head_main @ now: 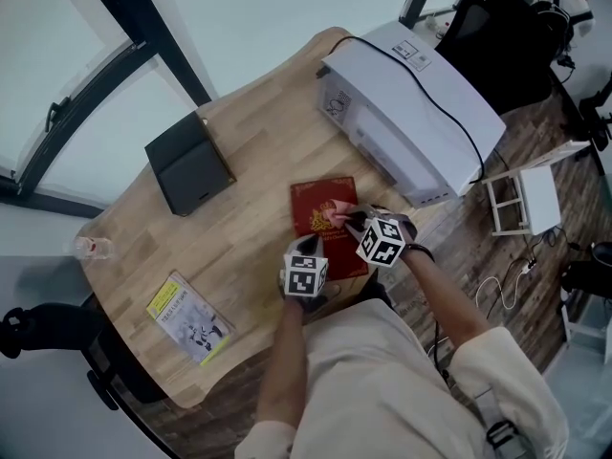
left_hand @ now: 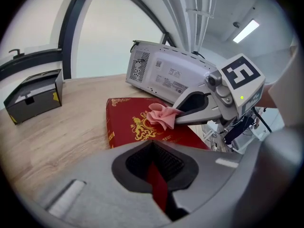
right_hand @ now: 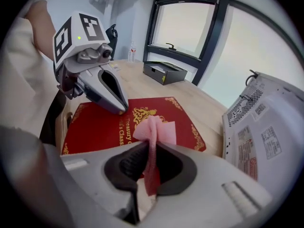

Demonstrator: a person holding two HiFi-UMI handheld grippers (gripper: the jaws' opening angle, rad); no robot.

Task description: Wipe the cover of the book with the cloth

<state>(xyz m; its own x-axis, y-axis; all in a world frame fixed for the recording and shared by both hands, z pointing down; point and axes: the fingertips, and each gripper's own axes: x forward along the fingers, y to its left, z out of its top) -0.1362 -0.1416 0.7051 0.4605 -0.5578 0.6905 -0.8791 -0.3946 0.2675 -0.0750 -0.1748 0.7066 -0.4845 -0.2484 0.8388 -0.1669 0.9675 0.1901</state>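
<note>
A red book (head_main: 318, 197) with gold print lies flat on the wooden table (head_main: 249, 132), close to its front edge. My right gripper (head_main: 346, 217) is shut on a pink cloth (head_main: 335, 209). The bunched cloth (right_hand: 155, 126) sticks out past the jaws, over the middle of the cover (right_hand: 95, 133). My left gripper (head_main: 310, 250) is shut, and its tips (right_hand: 121, 110) rest on the cover near the gold title. In the left gripper view, the right gripper (left_hand: 178, 115) holds the cloth (left_hand: 161, 116) over the book (left_hand: 124, 118).
A large white machine (head_main: 411, 113) with a black cable stands just right of the book. A black box (head_main: 189, 166) sits at the back left, a yellow-green booklet (head_main: 188, 318) at the front left, and a small bottle (head_main: 93, 247) at the left edge. A white rack (head_main: 522, 199) stands on the floor.
</note>
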